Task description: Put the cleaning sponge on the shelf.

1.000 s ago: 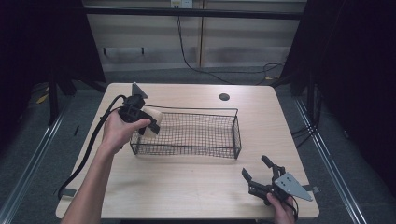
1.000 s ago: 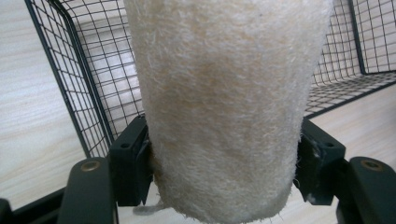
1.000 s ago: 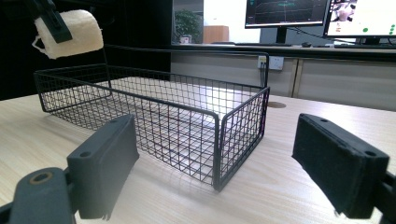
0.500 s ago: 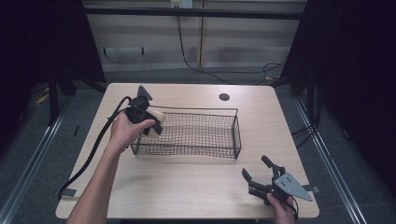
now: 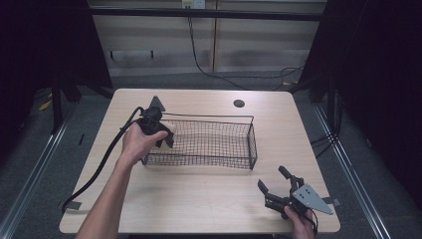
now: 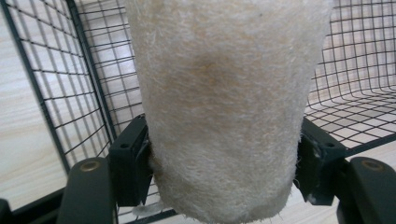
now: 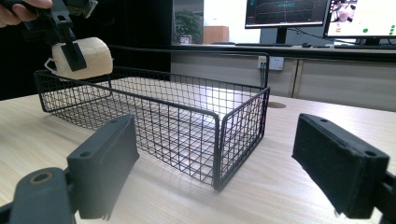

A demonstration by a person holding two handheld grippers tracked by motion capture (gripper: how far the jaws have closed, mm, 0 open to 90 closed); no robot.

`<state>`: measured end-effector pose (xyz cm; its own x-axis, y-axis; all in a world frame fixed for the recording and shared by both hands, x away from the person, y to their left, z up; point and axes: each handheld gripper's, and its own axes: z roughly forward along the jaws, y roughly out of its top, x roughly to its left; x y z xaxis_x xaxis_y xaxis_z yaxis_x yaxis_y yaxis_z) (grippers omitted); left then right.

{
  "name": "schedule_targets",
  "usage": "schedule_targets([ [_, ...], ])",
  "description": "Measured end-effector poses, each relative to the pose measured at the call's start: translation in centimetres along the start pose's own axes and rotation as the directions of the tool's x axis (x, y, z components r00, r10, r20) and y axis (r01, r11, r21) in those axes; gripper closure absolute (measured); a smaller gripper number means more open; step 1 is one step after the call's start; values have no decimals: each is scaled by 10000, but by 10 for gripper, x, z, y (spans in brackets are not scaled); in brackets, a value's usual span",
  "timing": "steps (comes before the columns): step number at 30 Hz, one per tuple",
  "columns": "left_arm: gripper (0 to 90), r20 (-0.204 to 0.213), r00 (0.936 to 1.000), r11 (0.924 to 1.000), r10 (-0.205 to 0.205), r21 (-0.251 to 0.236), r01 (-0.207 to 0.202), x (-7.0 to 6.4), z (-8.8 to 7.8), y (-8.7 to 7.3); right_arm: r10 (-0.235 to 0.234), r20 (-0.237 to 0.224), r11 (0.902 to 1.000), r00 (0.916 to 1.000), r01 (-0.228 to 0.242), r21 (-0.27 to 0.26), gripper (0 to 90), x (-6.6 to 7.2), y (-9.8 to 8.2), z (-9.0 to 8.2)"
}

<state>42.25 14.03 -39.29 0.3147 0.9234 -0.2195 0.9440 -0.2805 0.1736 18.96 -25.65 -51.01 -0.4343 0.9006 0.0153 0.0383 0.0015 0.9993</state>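
Left tool (image 5: pixel 160 133) clamped on fuzzy roll (image 6: pixel 219 107) over basket (image 5: pixel 251 144); right tool (image 5: pixel 279 185) agape

Wire basket (image 5: pixel 209 144) on wooden table (image 5: pixel 199 199)

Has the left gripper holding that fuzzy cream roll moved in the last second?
Yes. The left gripper with the roll moved slightly away from the person, along the black wire basket's left end.
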Motion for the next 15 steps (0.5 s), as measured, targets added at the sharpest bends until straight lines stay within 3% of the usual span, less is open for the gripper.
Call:
schedule_targets([
  [10, 323, -171, 9990, 9988, -423, 235, 427, 6, 12, -3, -7, 6, 10000, 10000, 7, -13, 134, 0, 0, 0],
  [13, 323, -400, 9974, 9978, -597, 278, 609, 7, 15, -3, -20, 4, 10000, 10000, 20, -6, 134, 0, 0, 0],
  [15, 323, -267, 9982, 9978, -532, 377, 542, 7, 16, -3, -8, 7, 10000, 10000, 8, -2, 134, 0, 0, 0],
])
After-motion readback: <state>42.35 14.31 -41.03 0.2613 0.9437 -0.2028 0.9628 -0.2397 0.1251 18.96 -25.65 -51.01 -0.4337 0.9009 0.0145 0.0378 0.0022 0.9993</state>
